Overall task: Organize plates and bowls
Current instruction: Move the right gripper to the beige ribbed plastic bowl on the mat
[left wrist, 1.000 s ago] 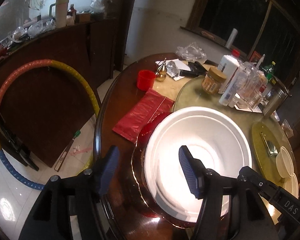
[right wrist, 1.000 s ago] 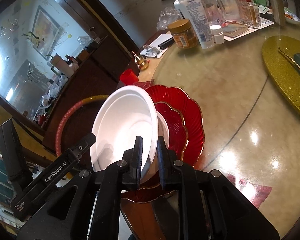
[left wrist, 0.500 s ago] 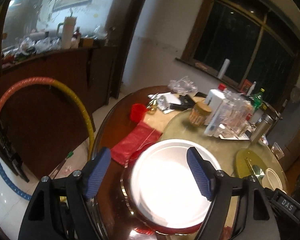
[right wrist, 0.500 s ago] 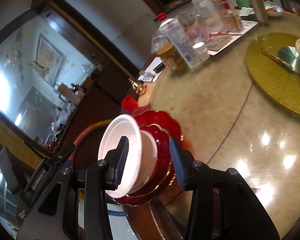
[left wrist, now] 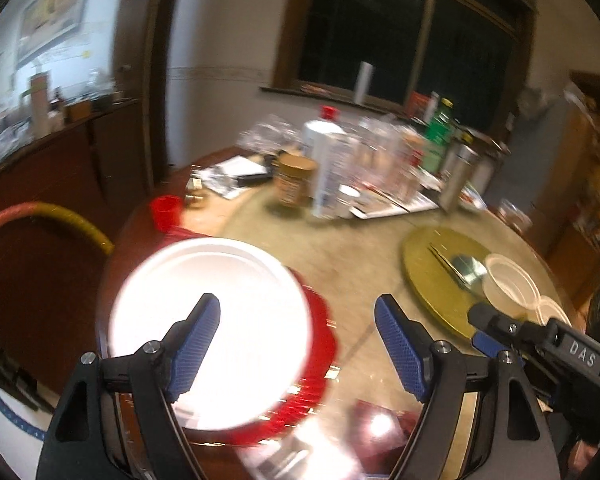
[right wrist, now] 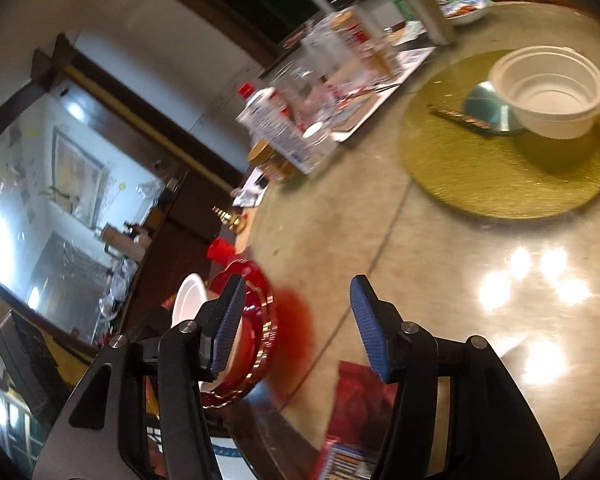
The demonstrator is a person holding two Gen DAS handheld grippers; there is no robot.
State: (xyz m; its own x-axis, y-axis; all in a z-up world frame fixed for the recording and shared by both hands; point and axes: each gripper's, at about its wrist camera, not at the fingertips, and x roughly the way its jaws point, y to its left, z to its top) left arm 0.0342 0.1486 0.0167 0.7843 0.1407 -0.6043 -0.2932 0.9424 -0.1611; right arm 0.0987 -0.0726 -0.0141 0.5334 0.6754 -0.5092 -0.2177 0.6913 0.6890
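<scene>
now white bowl (left wrist: pixel 212 320) nested atop red plates (left wrist: pixel 320 344).

White plate (left wrist: pixel 208 308) — atop red plates (left wrist: pixel 320 344)

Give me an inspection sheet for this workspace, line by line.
Surface: round glossy table, glare spots.
Job's things: white bowl nested on red plates; white tubs on gold mat.
Clutter: bottles, jar, red cup, red packet.
Grippers: left hand-held gripper and right hand-held gripper both open, empty.
Cables: nothing seen.
Surroundings: dark window, wooden sideboard, hoop.
</scene>
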